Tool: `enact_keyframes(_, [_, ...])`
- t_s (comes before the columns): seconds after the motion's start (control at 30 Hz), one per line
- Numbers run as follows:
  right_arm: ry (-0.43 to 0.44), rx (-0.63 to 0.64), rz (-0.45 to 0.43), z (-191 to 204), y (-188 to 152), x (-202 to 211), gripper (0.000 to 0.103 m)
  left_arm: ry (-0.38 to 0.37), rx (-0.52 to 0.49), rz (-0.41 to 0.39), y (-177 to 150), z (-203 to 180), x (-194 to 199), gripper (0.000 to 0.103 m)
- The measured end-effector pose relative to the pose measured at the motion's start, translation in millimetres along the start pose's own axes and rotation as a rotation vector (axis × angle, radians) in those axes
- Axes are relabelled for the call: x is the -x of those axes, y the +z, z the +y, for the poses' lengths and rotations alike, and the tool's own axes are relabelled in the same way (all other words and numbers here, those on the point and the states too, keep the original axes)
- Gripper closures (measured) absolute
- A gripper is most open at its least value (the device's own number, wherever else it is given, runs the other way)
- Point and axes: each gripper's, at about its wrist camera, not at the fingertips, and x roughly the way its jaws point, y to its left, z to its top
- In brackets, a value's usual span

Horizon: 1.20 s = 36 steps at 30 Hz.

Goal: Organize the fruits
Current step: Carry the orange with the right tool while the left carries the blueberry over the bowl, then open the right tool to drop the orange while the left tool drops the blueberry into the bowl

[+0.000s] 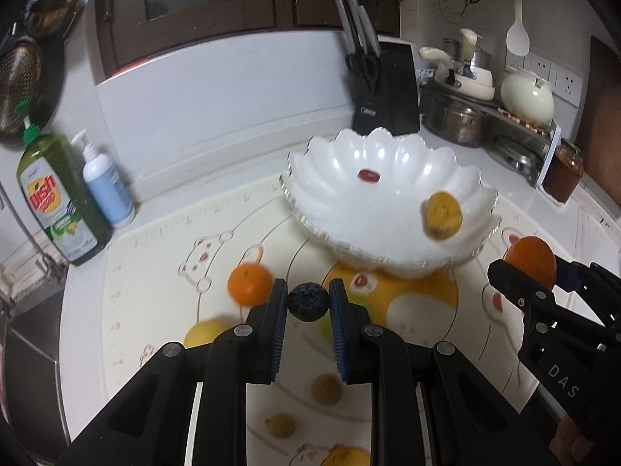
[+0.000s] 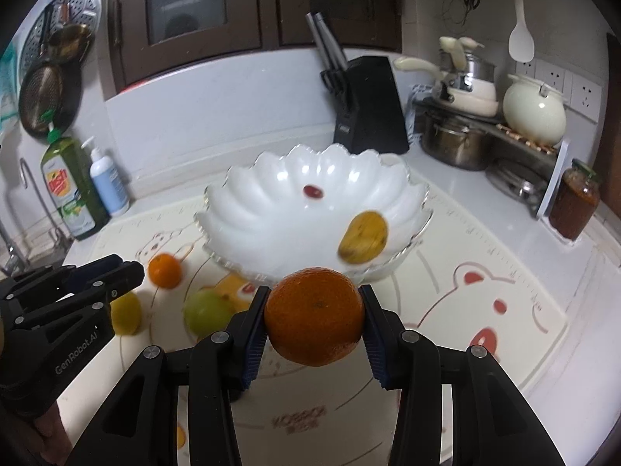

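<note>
My left gripper point(image 1: 308, 301) is shut on a dark blueberry point(image 1: 307, 301), held above the patterned mat short of the white scalloped bowl point(image 1: 322, 178). My right gripper point(image 2: 315, 312) is shut on an orange point(image 2: 315, 315), also in front of the bowl point(image 2: 248, 209); in the left wrist view that orange point(image 1: 531, 258) shows at the right. Inside the bowl lie a red grape point(image 1: 368, 175) and a yellow-brown fruit point(image 1: 442, 214). On the mat sit another orange point(image 1: 249, 284), a lemon point(image 2: 126, 312), a green fruit point(image 2: 207, 310) and small brownish fruits point(image 1: 326, 388).
A knife block point(image 1: 384, 89) stands behind the bowl. Dish soap point(image 1: 58, 198) and a pump bottle point(image 1: 106, 182) stand at the left by the sink. Pots, a kettle point(image 2: 533, 106) and a jar point(image 2: 574, 204) crowd the right back corner.
</note>
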Motion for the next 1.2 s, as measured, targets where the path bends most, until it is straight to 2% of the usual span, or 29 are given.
enact_keyframes(0.4, [-0.036,-0.004,-0.033,-25.7,40.5,-22.4,0.058,-0.004,-0.005,-0.032,46.5,-12.4,-22.5,0.081])
enact_keyframes(0.67, [-0.057,0.008,-0.044,-33.3,65.0,-45.9,0.058,0.004,-0.001,-0.013,65.3,-10.6,-49.2,0.081])
enact_keyframes(1.2, [-0.083,0.013,0.019,-45.6,87.0,-105.2,0.058,0.002,0.005,0.054,87.1,-13.3,-116.4,0.081])
